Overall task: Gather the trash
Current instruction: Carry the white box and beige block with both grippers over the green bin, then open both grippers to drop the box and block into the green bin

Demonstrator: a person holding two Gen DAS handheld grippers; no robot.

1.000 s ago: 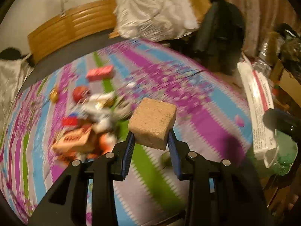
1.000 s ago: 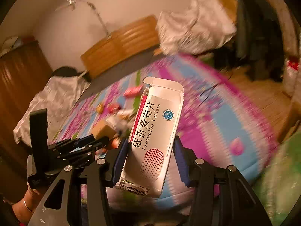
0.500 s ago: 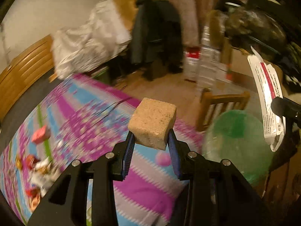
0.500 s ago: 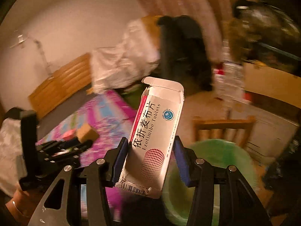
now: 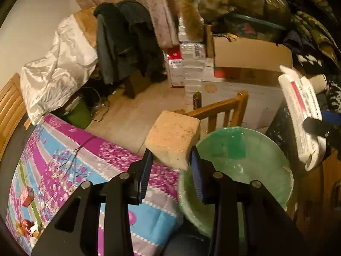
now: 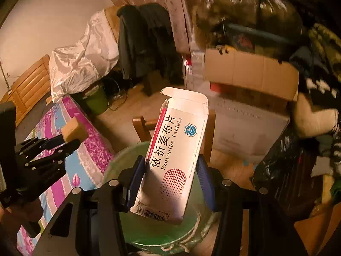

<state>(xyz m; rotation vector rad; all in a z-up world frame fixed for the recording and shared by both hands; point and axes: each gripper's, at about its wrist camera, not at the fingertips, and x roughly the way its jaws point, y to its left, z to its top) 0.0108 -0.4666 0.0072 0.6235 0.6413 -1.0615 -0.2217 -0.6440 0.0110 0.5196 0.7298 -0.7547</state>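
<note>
We see our right claw (image 6: 170, 179) pinching a white box (image 6: 177, 155) between its two blue pads (image 6: 204, 181). The pads are as far apart as the box is wide. The box says "Ezetimibe Tablets" in black, with big Chinese letters beside it, a red stripe down one edge, a patch of red dots and a small round blue sign. It has a bar code at the bottom, too small to read. Its top flap stands open. The box hangs over a green bin (image 6: 153, 230), and it hides most of the bin's far rim.

Our left claw (image 5: 171, 166) pinches a tan block (image 5: 173, 137), which may be a sponge. The pads press on its lower sides. The block is up in the air, over the near left edge of the bin (image 5: 245, 155) and the end of the bed (image 5: 70, 153). We can see the same block (image 6: 73, 129) from the right camera too, small and far to the left.

From the left camera the white box (image 5: 300, 115) shows at the right side, but its words are too blurry to read. A wooden chair (image 5: 223, 111) stands behind the bin, partly hidden. A brown carton (image 5: 251, 54) sits on white boxes (image 5: 191, 64) with print we cannot read. More small trash (image 5: 26, 227) lies on the bed at the lower left, cut off by the edge of the picture.
</note>
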